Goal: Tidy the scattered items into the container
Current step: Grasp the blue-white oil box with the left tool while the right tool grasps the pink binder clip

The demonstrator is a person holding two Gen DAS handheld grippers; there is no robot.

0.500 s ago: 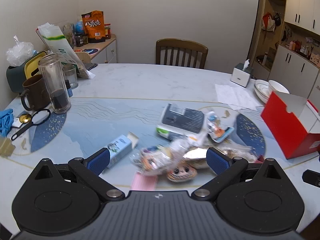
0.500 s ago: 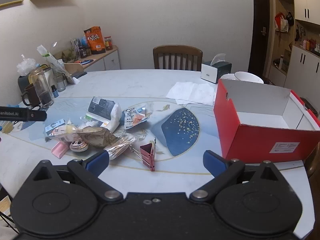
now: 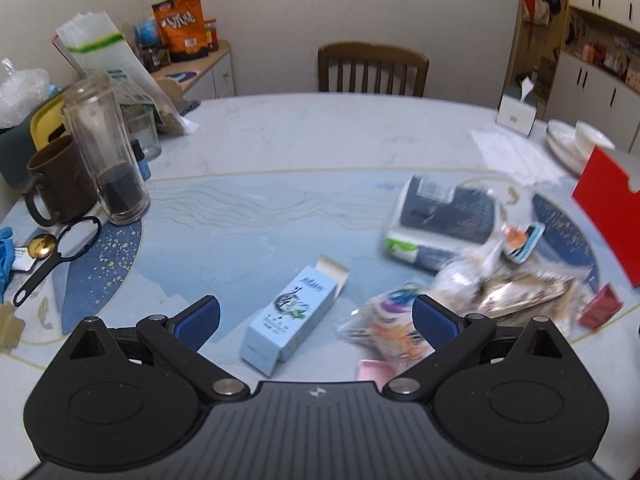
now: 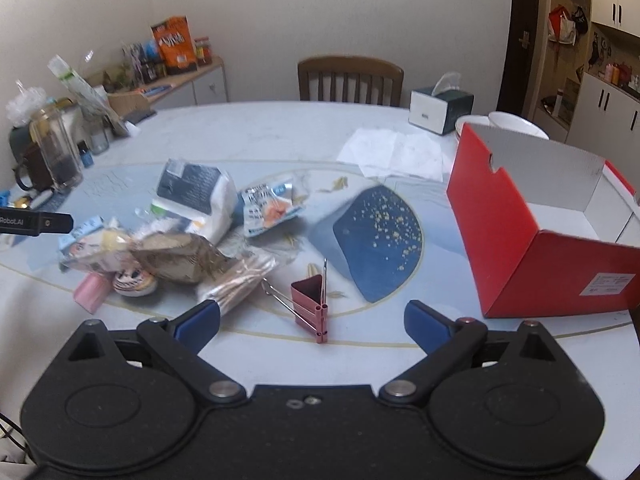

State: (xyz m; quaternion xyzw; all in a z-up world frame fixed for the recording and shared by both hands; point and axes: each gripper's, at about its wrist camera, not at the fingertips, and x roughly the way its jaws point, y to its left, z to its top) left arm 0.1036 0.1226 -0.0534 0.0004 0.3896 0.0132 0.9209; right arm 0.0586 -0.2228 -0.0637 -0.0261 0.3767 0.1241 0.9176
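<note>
Above the table (image 4: 280, 128), both grippers (image 3: 316, 316) (image 4: 312, 318) wide open, empty; maybe lining up on the blue box (image 3: 288, 316) at 12 o'clock.

Only "Robot.AI" reads clearly, in white on a black bar (image 4: 34, 222) far left of the right gripper (image 4: 312, 318).

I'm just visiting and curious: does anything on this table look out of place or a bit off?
Yes. A heap of snack packets lies jumbled mid-table beside a tissue pack. A small light-blue carton lies flat with its end flap open. A pink binder clip rests alone on the table nearby. The red box holds none of them that I can see.
</note>
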